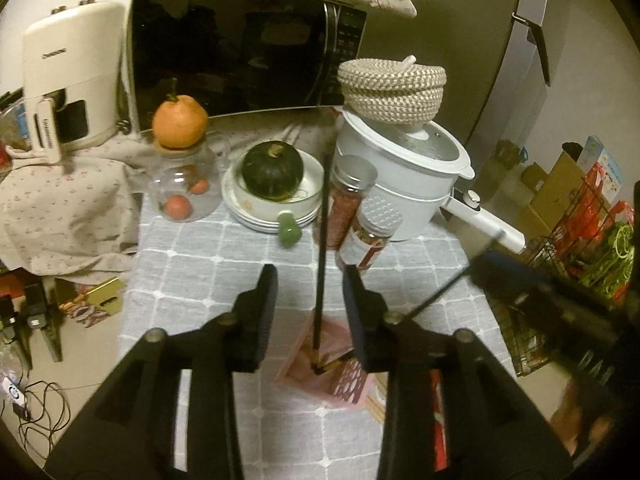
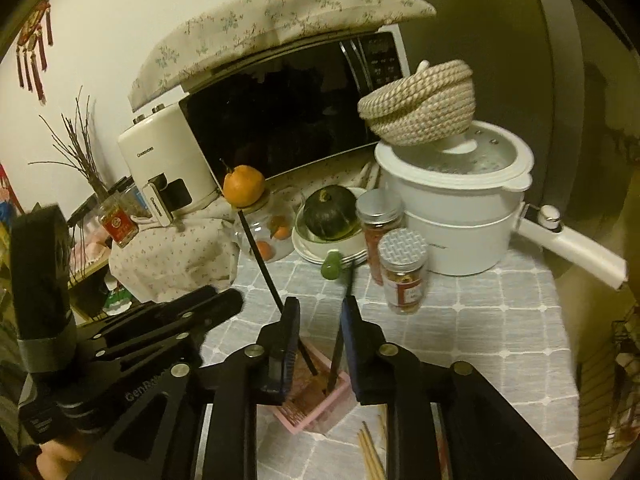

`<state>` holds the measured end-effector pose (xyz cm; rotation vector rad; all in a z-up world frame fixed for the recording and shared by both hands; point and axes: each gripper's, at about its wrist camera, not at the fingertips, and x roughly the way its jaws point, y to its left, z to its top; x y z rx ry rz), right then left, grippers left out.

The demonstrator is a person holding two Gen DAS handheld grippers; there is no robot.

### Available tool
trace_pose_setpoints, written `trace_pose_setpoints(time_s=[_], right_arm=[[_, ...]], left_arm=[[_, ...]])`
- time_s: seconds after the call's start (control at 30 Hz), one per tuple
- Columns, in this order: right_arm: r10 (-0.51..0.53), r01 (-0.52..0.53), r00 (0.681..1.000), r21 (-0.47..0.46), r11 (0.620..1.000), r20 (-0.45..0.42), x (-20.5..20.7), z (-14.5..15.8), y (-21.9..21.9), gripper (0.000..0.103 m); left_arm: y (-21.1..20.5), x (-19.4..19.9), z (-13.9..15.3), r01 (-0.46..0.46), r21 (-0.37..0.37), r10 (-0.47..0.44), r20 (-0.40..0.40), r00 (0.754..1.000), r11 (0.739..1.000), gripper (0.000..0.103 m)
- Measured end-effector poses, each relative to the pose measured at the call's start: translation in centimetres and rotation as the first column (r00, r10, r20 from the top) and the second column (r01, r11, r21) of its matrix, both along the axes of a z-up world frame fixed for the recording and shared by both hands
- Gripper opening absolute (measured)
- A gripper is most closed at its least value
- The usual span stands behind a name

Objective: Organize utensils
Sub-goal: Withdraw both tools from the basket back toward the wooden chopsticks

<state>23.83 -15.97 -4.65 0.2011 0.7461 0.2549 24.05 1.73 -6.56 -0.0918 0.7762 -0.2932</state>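
woven tablecloth (image 1: 192,264), glossy microwave door (image 1: 228,44)

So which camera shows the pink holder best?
The right wrist view: the pink holder shows its open top, its rim and both black chopsticks standing inside. In the left wrist view the pink holder lies partly behind the left claw, so only one side shows.

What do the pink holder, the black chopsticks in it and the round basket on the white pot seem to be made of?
Pink holder: probably matte plastic, with moulded slots.
Black chopsticks: dark, smooth, perhaps lacquered wood or plastic; unclear.
Basket: coiled cotton rope, beige, with visible twisted strands.
White pot: glossy plastic-looking shell.
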Motion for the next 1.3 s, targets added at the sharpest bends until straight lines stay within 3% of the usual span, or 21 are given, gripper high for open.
trace_pose_setpoints(time_s=[0.17,0.3,0.5,0.77,1.03,1.3], right_arm=[[-0.035,0.035,0.999,-0.008,0.999,0.019,-2.3,1.3,-2.2,0.042],[-0.049,0.049,0.999,-0.002,0.999,0.025,-4.5,1.9,-3.8,0.045],[-0.044,0.045,0.998,-0.05,0.998,0.034,-7.2,1.6,-4.4,0.062],[-0.074,0.074,0.997,-0.091,0.993,-0.001,-10.2,-1.5,-5.3,0.077],[-0.129,0.122,0.99,-0.112,0.986,-0.057,-11.7,-3.3,-7.0,0.085],[-0.176,0.164,0.978,-0.11,0.98,-0.11,-11.9,-5.1,-8.9,0.086]], left_arm=[[0.9,-2.4,0.6,-0.027,0.02,0.027,0.013,1.0,0.999,0.054],[0.9,-4.6,0.8,-0.035,0.039,0.035,0.017,0.999,0.999,0.065],[0.1,-7.8,0.0,-0.024,0.081,0.022,0.02,1.0,0.996,0.081],[-1.1,-9.7,-3.2,-0.006,0.07,0.012,-0.08,0.997,0.997,0.087],[-1.7,-10.6,-6.3,0.007,0.089,0.008,-0.161,0.987,0.996,0.087],[-3.8,-10.5,-11.2,0.047,0.036,-0.034,-0.303,0.952,0.998,0.087]])
